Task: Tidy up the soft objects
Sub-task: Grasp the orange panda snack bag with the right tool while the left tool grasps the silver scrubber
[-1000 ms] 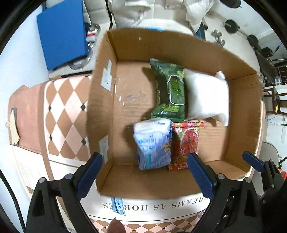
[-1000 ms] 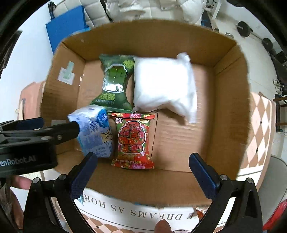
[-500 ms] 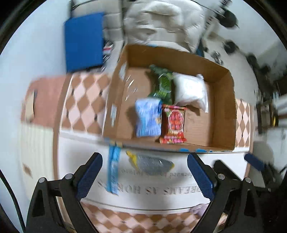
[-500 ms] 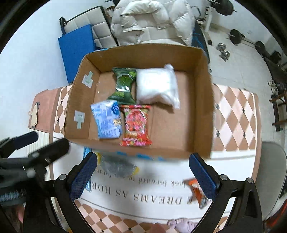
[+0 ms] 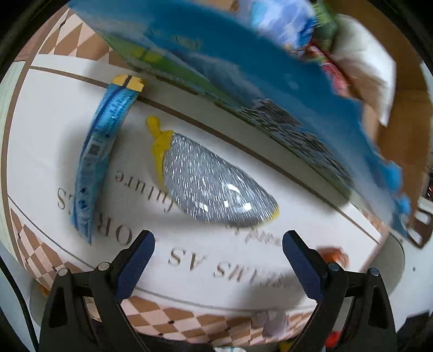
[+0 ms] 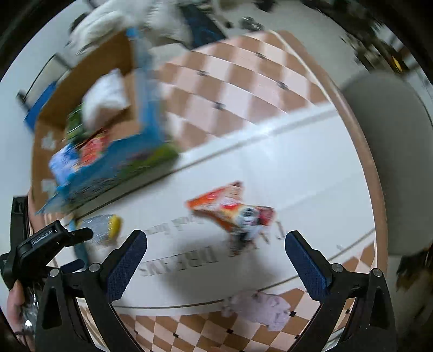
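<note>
The left gripper [image 5: 217,253] hangs low over the white tablecloth with grey lettering [image 5: 54,121], its blue-padded fingers [image 5: 136,261] spread wide and holding nothing; the right gripper [image 6: 215,256] is likewise wide open and empty above the same cloth. Taking the cardboard box with the blue printed outer wall [image 5: 243,81] as the landmark, the loose soft items lie on the cloth on the near side of it. Nearest the left gripper, just in front of the box wall, is the silver speckled pouch with yellow ends [image 5: 213,186]; beside it, toward the box's left corner, lies the long blue plastic sleeve with a yellow tip [image 5: 100,151]. In the right wrist view an orange and red snack packet [image 6: 232,211] sits further from the box, directly ahead of the right gripper, and a pale lilac soft item [image 6: 259,308] lies nearer still, at the cloth's edge. Inside the box, blurred, are a white pillow-like bag [image 5: 362,70], a red packet [image 5: 327,67] and a light blue packet [image 5: 284,19]. The step in hand looks like the reach for the next loose item. The left gripper probably needs to advance and straddle the silver pouch across its narrower width before closing; the right would need to drop onto the orange packet, then each carries its item over the wall into the box.
</note>
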Motion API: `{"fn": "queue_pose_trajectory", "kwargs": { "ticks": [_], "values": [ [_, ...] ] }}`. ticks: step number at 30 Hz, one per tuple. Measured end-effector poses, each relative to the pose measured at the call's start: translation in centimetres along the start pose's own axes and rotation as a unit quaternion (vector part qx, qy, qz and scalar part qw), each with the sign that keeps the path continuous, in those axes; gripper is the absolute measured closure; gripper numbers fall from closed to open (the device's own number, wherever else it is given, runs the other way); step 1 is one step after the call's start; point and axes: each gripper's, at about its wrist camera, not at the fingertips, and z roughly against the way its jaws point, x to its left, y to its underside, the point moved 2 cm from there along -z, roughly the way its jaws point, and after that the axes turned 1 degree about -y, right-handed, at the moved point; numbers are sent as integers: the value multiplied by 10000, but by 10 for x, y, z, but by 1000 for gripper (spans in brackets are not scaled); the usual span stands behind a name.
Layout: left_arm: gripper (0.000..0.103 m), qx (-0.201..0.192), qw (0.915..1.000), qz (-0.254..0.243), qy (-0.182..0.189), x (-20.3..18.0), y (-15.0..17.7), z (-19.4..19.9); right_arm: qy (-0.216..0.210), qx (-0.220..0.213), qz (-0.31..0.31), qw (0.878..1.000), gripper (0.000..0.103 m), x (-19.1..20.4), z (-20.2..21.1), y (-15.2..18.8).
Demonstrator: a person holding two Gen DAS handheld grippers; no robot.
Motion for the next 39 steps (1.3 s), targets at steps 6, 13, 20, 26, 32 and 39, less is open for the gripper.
{"fn": "queue_pose_trajectory", "kwargs": {
  "ticks": [6,13,20,26,32,39],
  "values": [
    [6,-197,9983,-163,-520,-1,-7,-15,89,261,50,9996,0,-23,-21,-5],
    [6,-116,9877,-931,-1252,24,17,-14,206,476,855,9950,0,-4,-38,-11],
    [6,-190,9918,-944,-841,47,31,11,370,723,1423,9865,0,10,-56,-19],
    [6,-243,9994,-225,-74,31,-2,14,505,932,1719,9794,0,19,-77,-24],
    [8,-249,9994,-113,-213,13,-20,-5,472,1064,1684,9788,0,22,-92,-28],
    [52,-664,9914,-765,-829,5,-19,1,237,1324,1727,9758,21,27,-110,-27]
  ]
}}
